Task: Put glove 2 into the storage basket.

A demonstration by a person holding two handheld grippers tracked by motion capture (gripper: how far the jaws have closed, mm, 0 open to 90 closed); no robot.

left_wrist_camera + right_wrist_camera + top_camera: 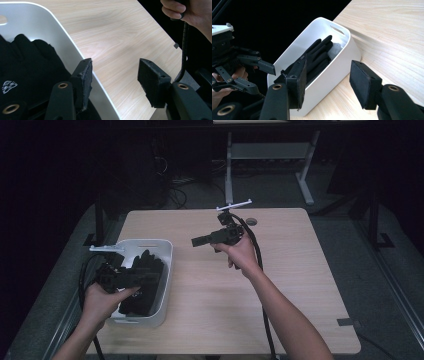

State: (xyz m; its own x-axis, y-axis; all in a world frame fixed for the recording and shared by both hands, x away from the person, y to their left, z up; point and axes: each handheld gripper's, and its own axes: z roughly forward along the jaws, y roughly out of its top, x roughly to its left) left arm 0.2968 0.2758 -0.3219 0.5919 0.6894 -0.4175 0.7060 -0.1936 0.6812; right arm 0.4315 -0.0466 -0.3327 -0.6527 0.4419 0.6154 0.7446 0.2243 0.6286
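**Both grippers empty, black gloves lying in the white bin**

The white bin stands at the near left of the wooden table, its long side running from near to far. The black gloves lie piled inside it, fingers pointing to the far end, a small white checked mark on one of them.

The left gripper hangs over the bin's near left part. Its jaws stand apart with nothing between the pads; in the left gripper view one jaw sits above the gloves and the bin's right wall, the other above bare wood.

The right gripper is held above the middle of the table, well apart from the bin and pointing left at it. Its jaws also gape, holding nothing.

Between the right gripper and the bin there is only tabletop. A small round disc lies at the far edge, behind the right hand. Cables trail from both grippers toward the near edge. Beyond the table stands a grey metal frame on the dark floor.
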